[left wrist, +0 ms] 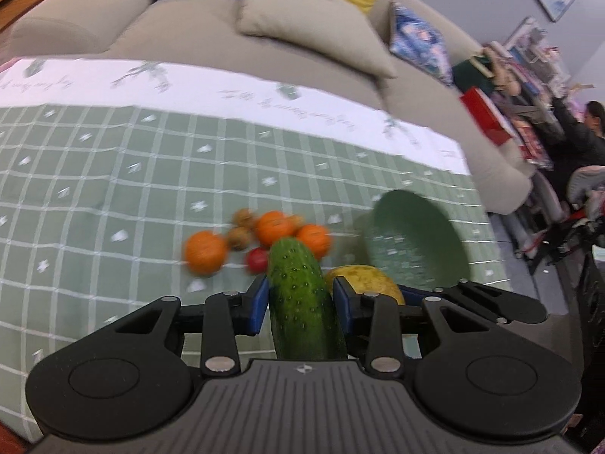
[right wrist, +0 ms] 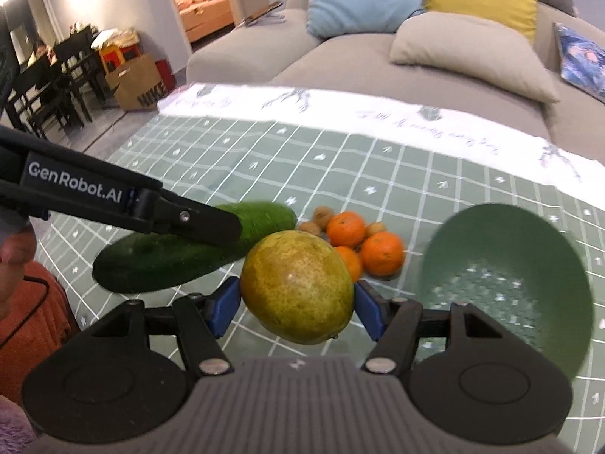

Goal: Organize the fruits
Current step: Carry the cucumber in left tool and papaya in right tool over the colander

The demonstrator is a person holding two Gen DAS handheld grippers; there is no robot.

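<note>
Checked bench [right wrist: 378, 159] is carrying oranges [right wrist: 382, 253] at twelve o'clock; left tool [left wrist: 300, 300] is clamping a stiff cucumber [left wrist: 302, 302] mid-length, right tool [right wrist: 297, 304] is gripping a heavy, smooth pear [right wrist: 298, 287] at its widest girth.

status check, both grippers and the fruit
Left gripper clamped on cucumber. Right gripper clamped on pear. Green bowl empty, open path; oranges, walnuts loose on tablecloth.
</note>
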